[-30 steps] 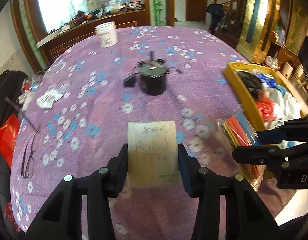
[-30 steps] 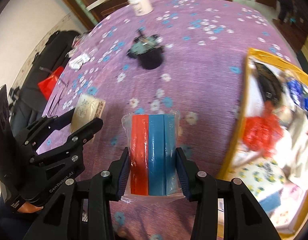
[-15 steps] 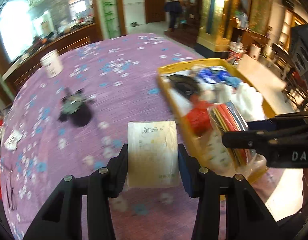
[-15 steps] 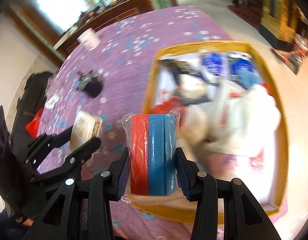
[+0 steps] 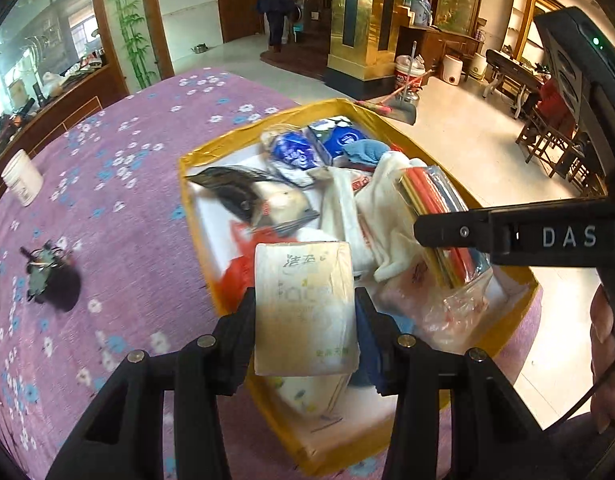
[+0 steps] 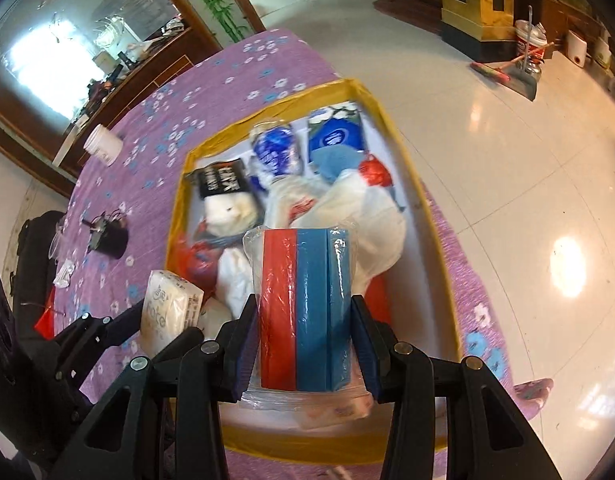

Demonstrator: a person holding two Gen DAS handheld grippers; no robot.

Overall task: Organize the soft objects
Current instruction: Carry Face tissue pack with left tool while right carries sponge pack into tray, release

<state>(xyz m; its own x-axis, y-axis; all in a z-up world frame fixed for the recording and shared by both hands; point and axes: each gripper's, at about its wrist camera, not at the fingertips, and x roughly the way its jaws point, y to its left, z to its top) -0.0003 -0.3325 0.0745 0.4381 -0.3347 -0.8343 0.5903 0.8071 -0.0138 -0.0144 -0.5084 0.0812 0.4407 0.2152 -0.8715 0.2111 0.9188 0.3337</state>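
Observation:
My left gripper (image 5: pixel 305 312) is shut on a cream tissue pack (image 5: pixel 303 304) and holds it over the near left corner of the yellow box (image 5: pixel 267 118). The pack also shows in the right wrist view (image 6: pixel 167 304). My right gripper (image 6: pixel 303 320) is shut on a plastic-wrapped pack of red and blue sponges (image 6: pixel 305 308), held above the near part of the yellow box (image 6: pixel 391 128). In the left wrist view this pack (image 5: pixel 439 216) hangs over the box's right side. The box holds several soft items: white cloths, blue packs, a red bag.
The box stands at the right edge of a table with a purple flowered cloth (image 5: pixel 107 184). A black cup with clips (image 5: pixel 53 280) and a white jar (image 5: pixel 21 178) stand on the table to the left. Tiled floor (image 6: pixel 527 160) lies beyond the box.
Both grippers have swung right from over the purple table to above the yellow box, each still holding its pack. The box now fills the middle of both views.

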